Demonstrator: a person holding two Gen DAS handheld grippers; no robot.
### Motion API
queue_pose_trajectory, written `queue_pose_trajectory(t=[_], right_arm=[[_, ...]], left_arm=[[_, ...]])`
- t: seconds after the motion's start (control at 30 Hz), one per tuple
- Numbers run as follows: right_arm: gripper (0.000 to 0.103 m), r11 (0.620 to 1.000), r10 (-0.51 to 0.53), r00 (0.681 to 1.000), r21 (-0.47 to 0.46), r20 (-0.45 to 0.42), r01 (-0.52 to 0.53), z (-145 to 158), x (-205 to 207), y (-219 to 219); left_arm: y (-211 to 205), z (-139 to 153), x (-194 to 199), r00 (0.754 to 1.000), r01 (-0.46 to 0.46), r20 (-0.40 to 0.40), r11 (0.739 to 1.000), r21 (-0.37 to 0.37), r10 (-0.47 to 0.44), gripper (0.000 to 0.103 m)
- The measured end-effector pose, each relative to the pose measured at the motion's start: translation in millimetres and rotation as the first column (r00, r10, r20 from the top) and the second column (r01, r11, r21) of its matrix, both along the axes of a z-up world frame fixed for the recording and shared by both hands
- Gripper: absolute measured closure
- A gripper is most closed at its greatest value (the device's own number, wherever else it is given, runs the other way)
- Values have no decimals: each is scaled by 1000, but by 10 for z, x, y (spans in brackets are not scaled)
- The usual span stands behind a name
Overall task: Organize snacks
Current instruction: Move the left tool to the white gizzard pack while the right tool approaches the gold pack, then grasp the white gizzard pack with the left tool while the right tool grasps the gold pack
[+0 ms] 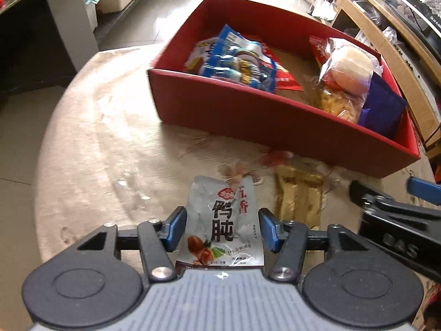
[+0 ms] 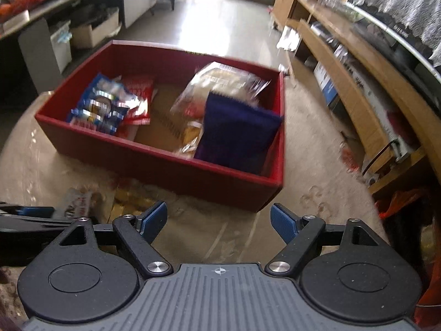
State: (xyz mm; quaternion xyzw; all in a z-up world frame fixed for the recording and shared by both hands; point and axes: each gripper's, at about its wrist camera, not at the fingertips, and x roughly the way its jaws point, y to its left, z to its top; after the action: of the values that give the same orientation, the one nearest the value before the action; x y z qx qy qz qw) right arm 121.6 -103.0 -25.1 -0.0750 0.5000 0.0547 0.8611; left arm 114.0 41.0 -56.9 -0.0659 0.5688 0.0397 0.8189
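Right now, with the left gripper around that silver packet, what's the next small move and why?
Probably close the left gripper. Its jaws stand open on either side of the silver snack packet, which lies flat on the table outside the red box. Gripping it comes before lifting it into the box.

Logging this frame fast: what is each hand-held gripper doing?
Left hand-held gripper: open, straddling the silver snack packet.
Right hand-held gripper: open, holding nothing.

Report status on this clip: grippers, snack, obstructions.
Left gripper open, fingers straddling silver foil snack packet on table. Right gripper open, empty. Red cardboard box ahead, path unobstructed.
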Motion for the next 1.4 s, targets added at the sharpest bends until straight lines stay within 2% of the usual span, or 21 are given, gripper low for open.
queue_pose_trajectory(t=[0.2, 0.33, 0.47, 0.57, 0.7, 0.8, 0.87, 1.0, 1.1, 1.17, 1.2, 1.23, 1.3, 1.4], right_arm=[[16, 998, 26, 997, 62, -78, -21, -165, 39, 236], [16, 998, 25, 993, 66, -118, -18, -276, 69, 351], [15, 998, 20, 993, 69, -114, -12, -282, 91, 367], [18, 997, 35, 993, 70, -115, -27, -273, 92, 365], [20, 992, 17, 991, 129, -130, 0, -216, 98, 288], [20, 992, 15, 994, 128, -108, -1, -167, 97, 314], [20, 992, 19, 992, 126, -126, -3, -222, 119, 353], [19, 994, 59, 989, 101, -138, -45, -291, 123, 462], [21, 996, 75, 987, 64, -142, -67, -357, 96, 523], [32, 994, 99, 985, 68, -140, -90, -322, 70, 527], [44, 992, 101, 984, 91, -145, -88, -308, 58, 497], [49, 992, 96, 985, 101, -147, -82, -292, 38, 472], [56, 993, 90, 985, 90, -148, -77, -270, 6, 401], [56, 995, 78, 986, 76, -150, -67, -268, -68, 282]], left_arm=[[197, -8, -97, 1000, -12, -9, 1000, 4, 12, 47], [296, -54, -108, 999, -27, -23, 1000, -14, 27, 43], [355, -73, -90, 998, -50, -27, 999, -20, 50, 35], [373, -55, -90, 998, -61, -18, 998, -35, 61, 32], [419, -26, -79, 996, -91, -3, 994, -59, 91, 32], [426, -17, -54, 995, -100, 10, 994, -37, 100, 32], [448, -36, -54, 994, -107, 8, 994, -18, 107, 32], [557, -45, -55, 991, -134, -6, 990, -53, 134, 32], [538, -55, -63, 992, -126, -6, 991, -34, 125, 32], [504, -81, -52, 994, -108, -15, 993, -36, 108, 32], [467, -89, -53, 995, -102, -11, 995, -21, 102, 32], [431, -96, -55, 996, -90, -9, 996, -6, 90, 32], [374, -110, -60, 998, -65, -5, 998, 23, 65, 31], [339, -117, -78, 998, -66, 12, 997, 44, 66, 31]])
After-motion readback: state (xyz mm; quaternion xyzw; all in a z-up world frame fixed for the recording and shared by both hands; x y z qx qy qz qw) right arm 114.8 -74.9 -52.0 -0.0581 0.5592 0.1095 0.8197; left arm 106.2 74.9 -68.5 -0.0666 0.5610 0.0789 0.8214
